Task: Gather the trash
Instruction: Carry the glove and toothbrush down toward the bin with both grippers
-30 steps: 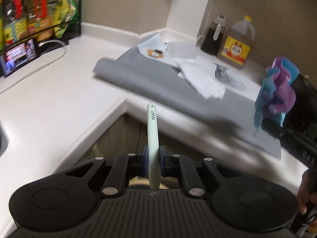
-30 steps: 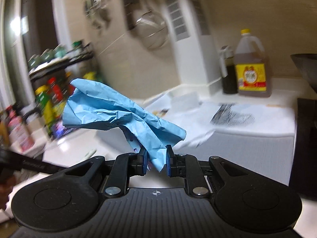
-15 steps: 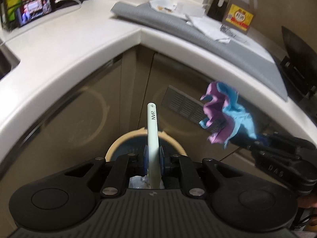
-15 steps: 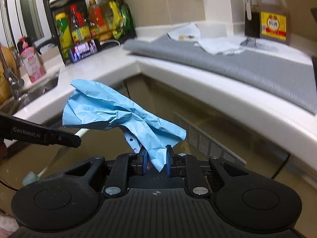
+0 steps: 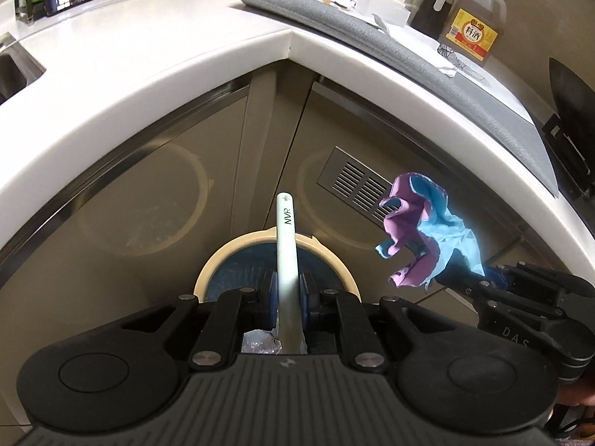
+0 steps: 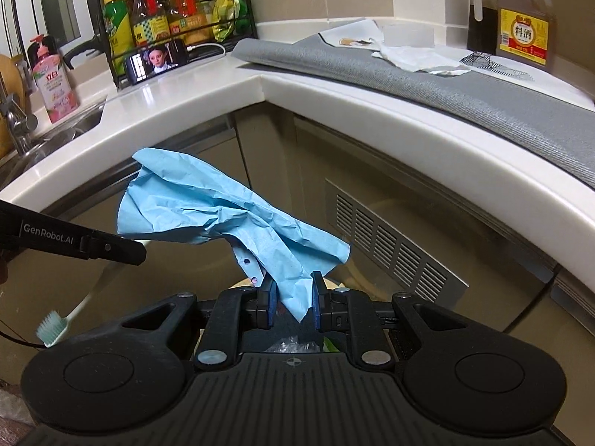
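Observation:
My left gripper (image 5: 287, 299) is shut on a pale green toothbrush (image 5: 287, 245), handle end pointing up; its bristle head (image 6: 51, 329) hangs low in the right wrist view. It hovers over a round bin (image 5: 238, 256) with a cream rim and blue liner, with clear wrapper trash inside. My right gripper (image 6: 293, 303) is shut on a crumpled blue and purple paper (image 6: 223, 215), which also shows in the left wrist view (image 5: 427, 238) to the right of the bin. The bin is mostly hidden below the right gripper.
A white corner countertop (image 5: 186, 59) curves above the cabinets, with a grey mat (image 6: 409, 70) holding white papers (image 6: 416, 57). A vent grille (image 5: 364, 189), a sauce bottle (image 6: 524, 18), a phone (image 6: 156, 61), a bottle rack (image 6: 174, 11) and a sink (image 6: 55, 133) are around.
Both grippers have dropped from countertop height to below the counter edge, in front of the cabinets. The bin has come into view under them. Both still hold their items.

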Demonstrator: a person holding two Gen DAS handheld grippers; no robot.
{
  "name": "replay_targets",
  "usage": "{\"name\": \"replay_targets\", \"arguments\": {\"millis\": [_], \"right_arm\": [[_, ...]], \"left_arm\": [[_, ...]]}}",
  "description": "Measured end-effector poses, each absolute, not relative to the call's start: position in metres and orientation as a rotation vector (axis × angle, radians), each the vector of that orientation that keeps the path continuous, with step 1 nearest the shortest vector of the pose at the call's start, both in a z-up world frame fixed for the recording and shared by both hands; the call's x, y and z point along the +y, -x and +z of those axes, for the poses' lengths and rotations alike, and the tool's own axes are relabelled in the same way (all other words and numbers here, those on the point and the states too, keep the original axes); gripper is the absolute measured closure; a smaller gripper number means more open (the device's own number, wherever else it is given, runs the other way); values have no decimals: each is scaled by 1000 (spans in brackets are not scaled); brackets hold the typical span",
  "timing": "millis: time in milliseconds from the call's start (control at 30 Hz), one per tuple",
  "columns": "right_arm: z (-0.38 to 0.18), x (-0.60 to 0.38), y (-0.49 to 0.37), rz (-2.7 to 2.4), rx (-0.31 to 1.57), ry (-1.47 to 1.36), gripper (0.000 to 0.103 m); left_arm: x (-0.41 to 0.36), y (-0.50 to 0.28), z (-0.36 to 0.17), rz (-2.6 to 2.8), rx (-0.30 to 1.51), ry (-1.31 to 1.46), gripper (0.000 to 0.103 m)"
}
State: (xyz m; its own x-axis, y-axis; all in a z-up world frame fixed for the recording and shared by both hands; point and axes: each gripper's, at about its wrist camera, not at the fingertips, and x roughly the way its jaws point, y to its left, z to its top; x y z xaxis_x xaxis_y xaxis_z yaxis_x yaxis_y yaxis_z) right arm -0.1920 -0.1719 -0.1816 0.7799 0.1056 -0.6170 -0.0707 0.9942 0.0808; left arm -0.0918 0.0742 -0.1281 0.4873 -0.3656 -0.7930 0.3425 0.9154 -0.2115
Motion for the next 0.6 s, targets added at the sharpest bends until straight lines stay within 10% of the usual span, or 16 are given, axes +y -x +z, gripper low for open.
{"name": "replay_targets", "arguments": {"millis": [600], "right_arm": [[-208,-169,170,98,758,-37,84]], "left_arm": [[58,71,-149,-421,1026,32,90]]}}
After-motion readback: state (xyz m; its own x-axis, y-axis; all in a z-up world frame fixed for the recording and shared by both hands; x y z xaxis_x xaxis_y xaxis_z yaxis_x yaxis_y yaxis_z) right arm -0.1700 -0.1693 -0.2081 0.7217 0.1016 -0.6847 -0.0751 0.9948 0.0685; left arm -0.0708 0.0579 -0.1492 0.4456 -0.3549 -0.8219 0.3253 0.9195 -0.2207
